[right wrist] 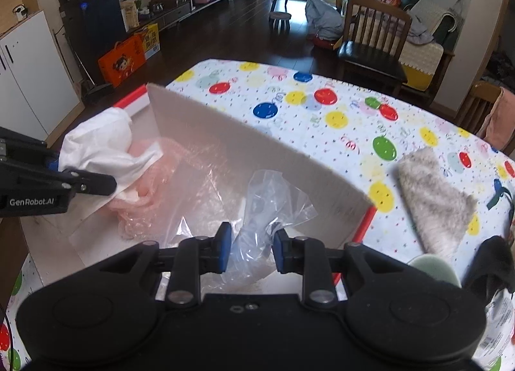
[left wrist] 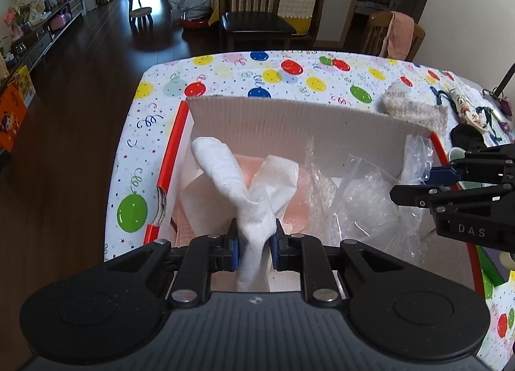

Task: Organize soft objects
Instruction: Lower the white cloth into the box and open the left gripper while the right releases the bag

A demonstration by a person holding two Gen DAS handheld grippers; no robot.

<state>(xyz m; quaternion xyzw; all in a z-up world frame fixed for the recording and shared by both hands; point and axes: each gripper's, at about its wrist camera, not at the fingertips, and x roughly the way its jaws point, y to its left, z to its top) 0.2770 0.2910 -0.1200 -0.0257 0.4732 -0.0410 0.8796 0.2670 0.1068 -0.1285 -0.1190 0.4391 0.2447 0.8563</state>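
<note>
My left gripper (left wrist: 254, 247) is shut on a white soft cloth (left wrist: 238, 181) and holds it over the open cardboard box (left wrist: 289, 113); it also shows in the right wrist view (right wrist: 106, 145). The box holds a pink plastic bag (left wrist: 299, 200) and a clear plastic bag (right wrist: 267, 203). My right gripper (right wrist: 251, 250) is open, its pads on either side of the clear plastic bag without pinching it. A grey fluffy cloth (right wrist: 434, 197) lies on the balloon-print tablecloth right of the box.
The box's tall back flap (right wrist: 257, 152) stands upright. A black soft item (right wrist: 492, 261), a pale green cup (right wrist: 431, 266) and a printed pouch (left wrist: 466, 107) lie at the table's right. Wooden chairs (left wrist: 254, 7) stand beyond the far edge.
</note>
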